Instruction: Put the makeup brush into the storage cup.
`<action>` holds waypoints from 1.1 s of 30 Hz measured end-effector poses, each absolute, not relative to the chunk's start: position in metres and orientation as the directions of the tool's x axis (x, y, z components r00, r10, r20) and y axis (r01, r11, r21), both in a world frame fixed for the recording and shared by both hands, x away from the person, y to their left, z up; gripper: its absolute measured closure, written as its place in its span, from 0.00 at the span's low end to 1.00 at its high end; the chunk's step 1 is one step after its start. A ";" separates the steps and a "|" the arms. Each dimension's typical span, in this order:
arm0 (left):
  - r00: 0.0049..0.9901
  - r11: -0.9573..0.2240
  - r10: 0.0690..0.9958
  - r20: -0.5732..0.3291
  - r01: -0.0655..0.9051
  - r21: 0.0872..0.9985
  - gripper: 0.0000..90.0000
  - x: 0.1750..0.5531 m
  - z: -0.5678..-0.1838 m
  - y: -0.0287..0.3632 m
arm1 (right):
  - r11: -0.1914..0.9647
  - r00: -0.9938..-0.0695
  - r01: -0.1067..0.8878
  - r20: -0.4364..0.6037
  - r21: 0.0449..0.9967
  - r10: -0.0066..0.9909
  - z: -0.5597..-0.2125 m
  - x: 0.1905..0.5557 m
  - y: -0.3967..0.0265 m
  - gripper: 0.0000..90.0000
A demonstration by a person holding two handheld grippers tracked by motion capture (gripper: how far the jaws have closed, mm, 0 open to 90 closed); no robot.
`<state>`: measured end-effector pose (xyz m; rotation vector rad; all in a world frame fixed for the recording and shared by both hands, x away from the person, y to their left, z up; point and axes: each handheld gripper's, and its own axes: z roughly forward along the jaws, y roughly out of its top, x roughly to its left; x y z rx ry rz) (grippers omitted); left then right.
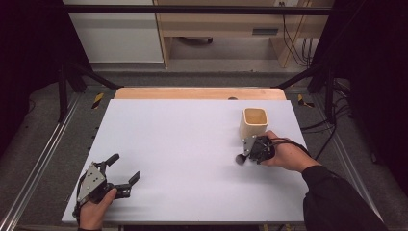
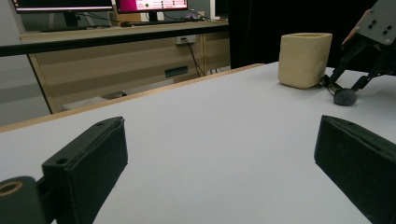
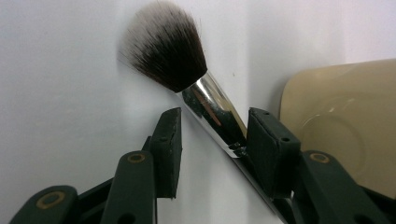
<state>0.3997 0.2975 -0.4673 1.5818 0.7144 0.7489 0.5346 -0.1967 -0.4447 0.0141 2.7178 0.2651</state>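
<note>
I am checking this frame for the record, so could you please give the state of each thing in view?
Makeup brush: lying on the table, between the right gripper's jaws, touching one pad.
Beige cup: upright, mouth open, beside the brush.
Right gripper: part closed, not yet clamped.
Left gripper: open, nothing held.

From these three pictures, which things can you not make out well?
- Brush handle: in the right gripper view the right jaw covers it and the bottom edge cuts it off.
- Right gripper grip: one pad meets the ferrule, the other stands apart; firmness unclear.
- Cup inside: the high view shows only shadow.
- Brush head: too small there.
</note>
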 end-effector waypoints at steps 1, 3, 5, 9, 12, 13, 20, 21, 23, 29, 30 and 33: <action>0.606 -0.127 0.791 0.077 0.040 0.991 0.03 0.400 -0.467 0.297 | 0.982 -0.917 -0.031 -0.396 0.188 0.047 -0.445 0.535 -0.197 0.62; 0.607 -0.127 0.791 0.077 0.040 0.991 0.03 0.400 -0.467 0.297 | 0.981 -0.918 -0.029 -0.393 0.193 0.050 -0.445 0.536 -0.197 0.62; 0.607 -0.129 0.791 0.079 0.040 0.991 0.03 0.400 -0.467 0.297 | 0.981 -0.917 -0.028 -0.396 0.194 0.052 -0.445 0.536 -0.197 0.62; 0.607 -0.131 0.791 0.080 0.040 0.991 0.03 0.400 -0.468 0.297 | 0.981 -0.916 -0.030 -0.399 0.191 0.050 -0.446 0.537 -0.197 0.61; 0.605 -0.130 0.792 0.079 0.040 0.991 0.03 0.400 -0.468 0.297 | 0.980 -0.917 -0.031 -0.395 0.194 0.050 -0.446 0.538 -0.197 0.61; 0.605 -0.130 0.792 0.080 0.040 0.991 0.03 0.400 -0.468 0.297 | 0.980 -0.918 -0.025 -0.393 0.196 0.055 -0.446 0.538 -0.197 0.61; 0.607 -0.132 0.791 0.080 0.041 0.990 0.03 0.400 -0.468 0.297 | 0.980 -0.921 -0.015 -0.385 0.197 0.063 -0.446 0.540 -0.197 0.59; 0.606 -0.131 0.792 0.080 0.041 0.991 0.03 0.400 -0.468 0.297 | 0.981 -0.921 -0.015 -0.384 0.194 0.062 -0.447 0.540 -0.197 0.58; 0.605 -0.130 0.792 0.079 0.041 0.991 0.03 0.400 -0.468 0.297 | 0.980 -0.924 -0.011 -0.377 0.198 0.066 -0.447 0.541 -0.197 0.57; 0.605 -0.129 0.793 0.077 0.042 0.991 0.03 0.400 -0.467 0.298 | 0.978 -0.935 0.034 -0.340 0.206 0.104 -0.448 0.542 -0.197 0.64; 0.605 -0.129 0.793 0.077 0.042 0.991 0.03 0.400 -0.467 0.298 | 0.977 -0.941 0.050 -0.319 0.210 0.117 -0.448 0.542 -0.197 0.67; 0.604 -0.130 0.793 0.078 0.043 0.991 0.03 0.400 -0.467 0.298 | 0.974 -0.945 0.095 -0.289 0.204 0.153 -0.447 0.542 -0.197 0.72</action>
